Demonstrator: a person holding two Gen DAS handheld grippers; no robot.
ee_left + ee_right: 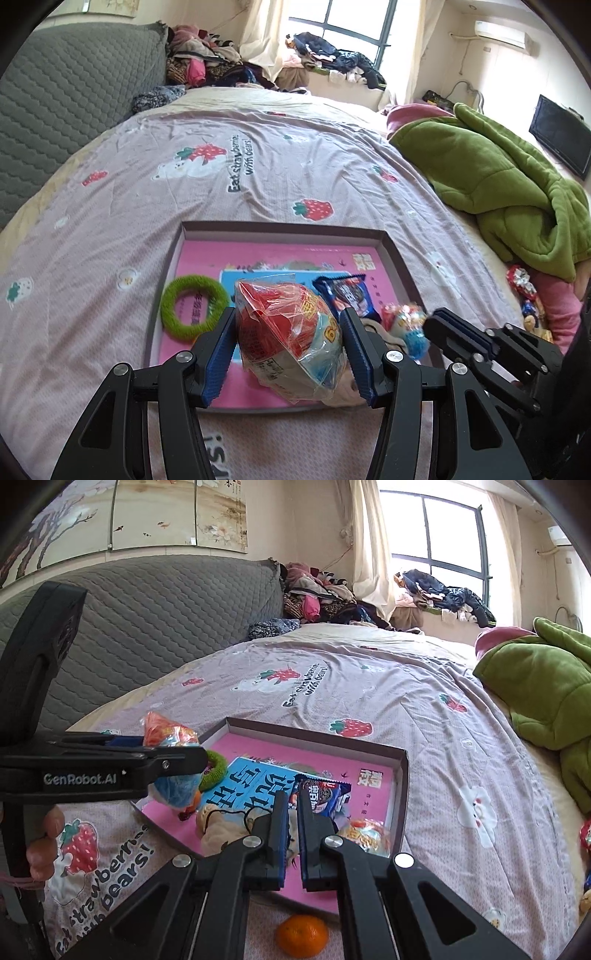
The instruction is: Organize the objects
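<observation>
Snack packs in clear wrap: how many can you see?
2: one red pack clamped in the left gripper above the tray, another in its near right corner. Others may be hidden.

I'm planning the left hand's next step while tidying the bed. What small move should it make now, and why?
Probably lower the left gripper a little into the tray and let go. Its fingers clamp the wrapped snack above the tray's pink floor, between the green ring and the blue packet, so there looks to be room. The shut right gripper is close by; mind it.
</observation>
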